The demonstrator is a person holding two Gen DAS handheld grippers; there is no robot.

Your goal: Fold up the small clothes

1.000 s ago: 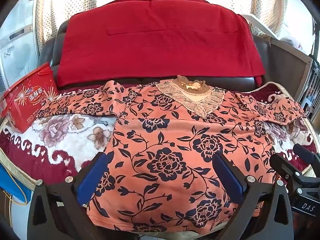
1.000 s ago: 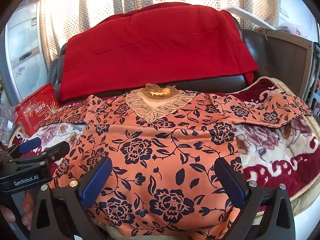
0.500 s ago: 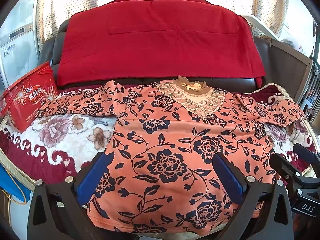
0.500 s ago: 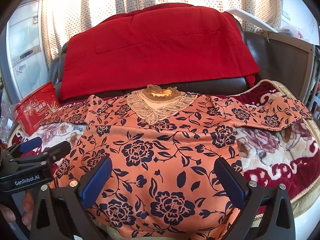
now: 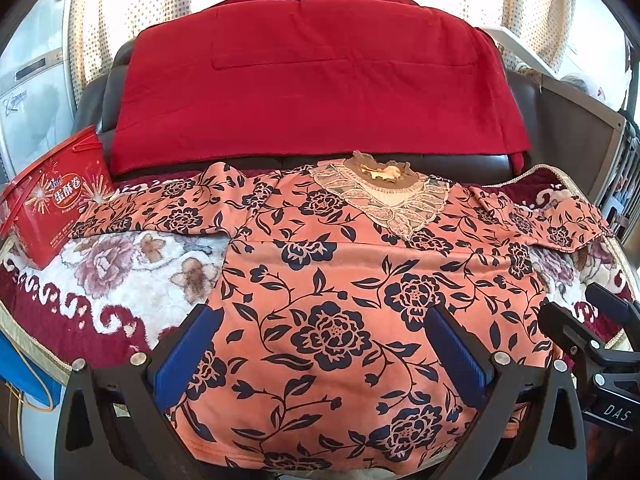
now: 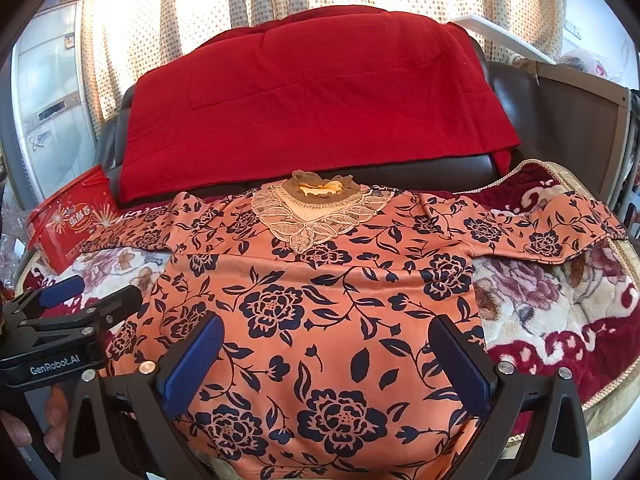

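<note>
An orange long-sleeved top with navy flowers and a lace collar (image 5: 332,280) lies flat, front up, on a plush red-and-cream floral blanket (image 5: 132,276), sleeves spread toward both side edges and hem at the near edge. The left gripper (image 5: 324,332) and right gripper (image 6: 326,340) hover over the hem, fingers spread wide, holding nothing. A red snack box (image 5: 56,200) stands at the blanket's far left corner.

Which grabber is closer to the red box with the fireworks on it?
The left one. The left gripper hovers open over the shirt's hem on the side where the red box stands. The right gripper, also open, sits farther along the hem, away from it.
</note>
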